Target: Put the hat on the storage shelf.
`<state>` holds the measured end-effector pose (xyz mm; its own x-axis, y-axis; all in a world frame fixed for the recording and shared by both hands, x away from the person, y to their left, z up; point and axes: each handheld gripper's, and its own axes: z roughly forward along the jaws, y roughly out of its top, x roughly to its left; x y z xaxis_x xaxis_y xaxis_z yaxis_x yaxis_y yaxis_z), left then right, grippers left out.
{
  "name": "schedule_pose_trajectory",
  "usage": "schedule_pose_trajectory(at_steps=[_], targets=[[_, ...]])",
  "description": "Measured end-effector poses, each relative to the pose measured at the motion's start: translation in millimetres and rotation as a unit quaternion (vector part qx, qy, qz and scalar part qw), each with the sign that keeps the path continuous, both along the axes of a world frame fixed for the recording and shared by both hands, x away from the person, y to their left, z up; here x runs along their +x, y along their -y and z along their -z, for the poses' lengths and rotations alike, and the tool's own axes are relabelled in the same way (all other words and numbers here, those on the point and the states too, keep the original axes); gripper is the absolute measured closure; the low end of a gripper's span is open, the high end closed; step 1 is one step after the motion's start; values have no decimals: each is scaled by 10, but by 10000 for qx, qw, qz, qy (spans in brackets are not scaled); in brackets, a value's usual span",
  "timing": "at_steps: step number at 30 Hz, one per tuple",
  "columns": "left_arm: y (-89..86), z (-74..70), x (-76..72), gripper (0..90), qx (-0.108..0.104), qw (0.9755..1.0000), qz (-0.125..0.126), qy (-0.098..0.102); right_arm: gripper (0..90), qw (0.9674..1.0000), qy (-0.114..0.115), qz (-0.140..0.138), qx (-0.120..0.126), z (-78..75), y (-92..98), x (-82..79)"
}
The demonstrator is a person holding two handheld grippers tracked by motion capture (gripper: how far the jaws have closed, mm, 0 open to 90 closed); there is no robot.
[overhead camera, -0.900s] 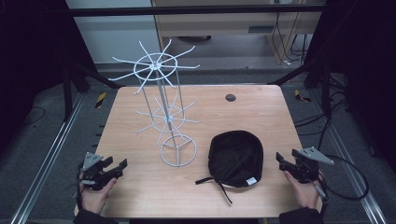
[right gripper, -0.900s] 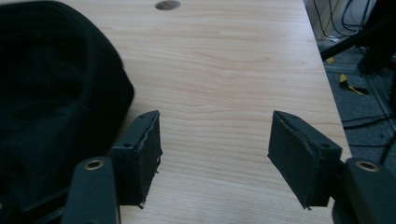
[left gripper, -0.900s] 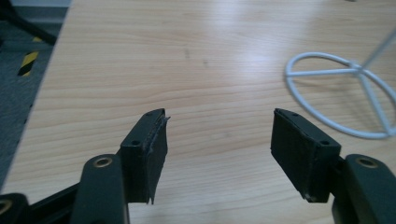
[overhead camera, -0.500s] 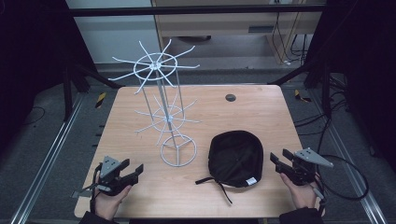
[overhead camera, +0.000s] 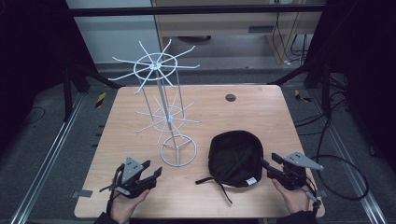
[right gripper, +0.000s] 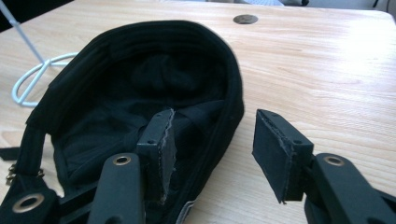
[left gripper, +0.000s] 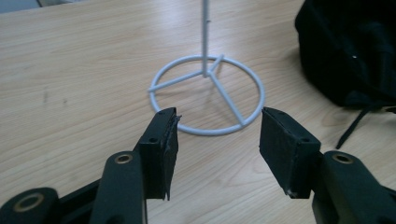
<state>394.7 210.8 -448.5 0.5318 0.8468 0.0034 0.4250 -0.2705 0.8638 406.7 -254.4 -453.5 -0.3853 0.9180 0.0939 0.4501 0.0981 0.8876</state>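
Two grippers are over the near part of the wooden table [overhead camera: 261,105]. The left gripper [left gripper: 217,130] has its jaws spread, with nothing between them; just ahead of its tips lies the white ring base of the wire rack [left gripper: 208,95]. The right gripper [right gripper: 212,135] also has its jaws spread apart. The rim of the black cap [right gripper: 140,93], lying upside down, passes between them, but the pads do not press it. A strap [overhead camera: 219,184] trails from the cap.
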Motion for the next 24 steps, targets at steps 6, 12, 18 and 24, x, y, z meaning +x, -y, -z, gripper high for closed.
schedule_pose_trajectory(at_steps=[6,12,18,24], targets=[[322,14,-1,473,129,9996,230,24,494,9999,-29,-104,-68,15,-53,-5],[613,6,82,483,109,9991,417,-43,512,9998,-128,-81,-102,48,-55,9],[933,0,184,512,39,9985,547,-73,533,9997,-200,-72,-150,83,-62,28],[1229,63,283,513,226,9978,611,-95,539,9994,-302,-46,-187,132,-54,70]])
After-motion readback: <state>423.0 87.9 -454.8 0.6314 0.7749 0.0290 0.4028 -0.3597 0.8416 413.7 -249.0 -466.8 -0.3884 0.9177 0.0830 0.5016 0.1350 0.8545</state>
